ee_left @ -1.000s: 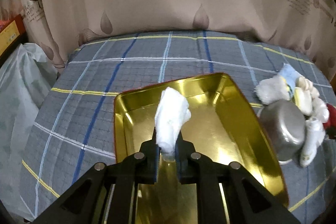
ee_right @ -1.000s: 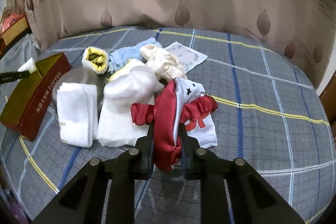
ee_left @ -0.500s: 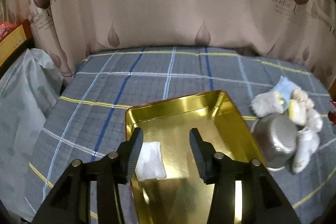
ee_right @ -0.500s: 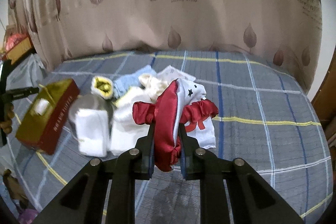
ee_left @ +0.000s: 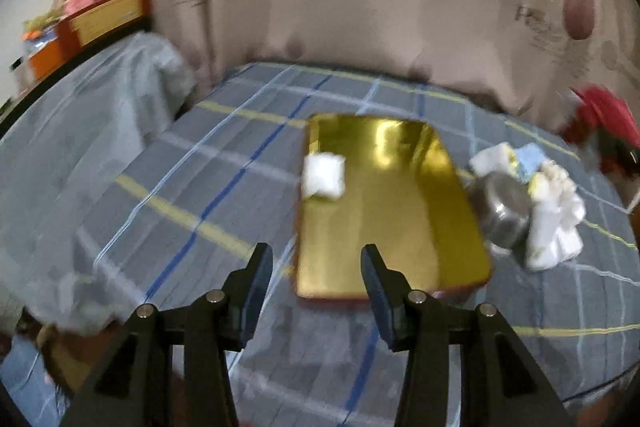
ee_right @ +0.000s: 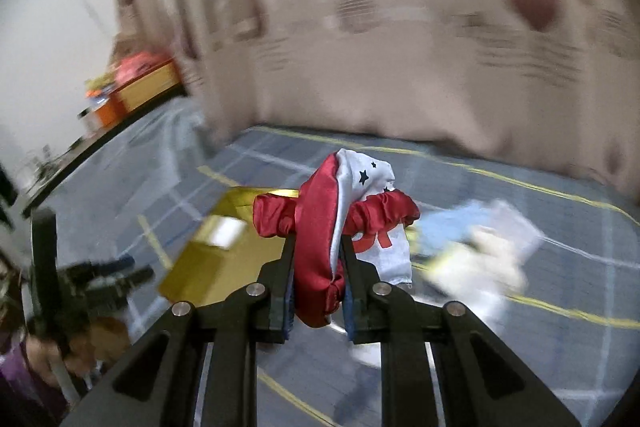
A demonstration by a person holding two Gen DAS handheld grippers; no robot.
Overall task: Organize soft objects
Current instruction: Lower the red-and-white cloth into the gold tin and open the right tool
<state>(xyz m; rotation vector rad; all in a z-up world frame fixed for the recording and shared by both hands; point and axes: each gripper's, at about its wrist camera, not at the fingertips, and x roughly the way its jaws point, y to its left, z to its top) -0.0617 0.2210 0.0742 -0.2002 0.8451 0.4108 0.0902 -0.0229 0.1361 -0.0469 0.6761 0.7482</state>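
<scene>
Jaws on our left gripper [ee_left: 316, 263] stand wide apart with nothing between them, and it has pulled back and up since half a second ago: then its fingers framed the gold tray [ee_left: 384, 219] from just above, now the whole tray shows ahead of them on the plaid bedcover [ee_left: 192, 187]. A second ago this gripper pinched the white folded cloth [ee_left: 323, 175]; that cloth now lies inside the tray against its left wall, toward the far end. Right of the tray sits the steel bowl [ee_left: 502, 205], touching a pile of white, blue and yellow soft pieces [ee_left: 554, 211].

Our right gripper [ee_right: 318, 279] is clamped on the red and white satin cloth [ee_right: 336, 219], as in the earlier frames, but it has swung left and lifted: the tray [ee_right: 224, 259], which lay far left before, now sits just behind the held cloth, and the soft pile [ee_right: 476, 251] is off to the right. Both views are motion-blurred.
</scene>
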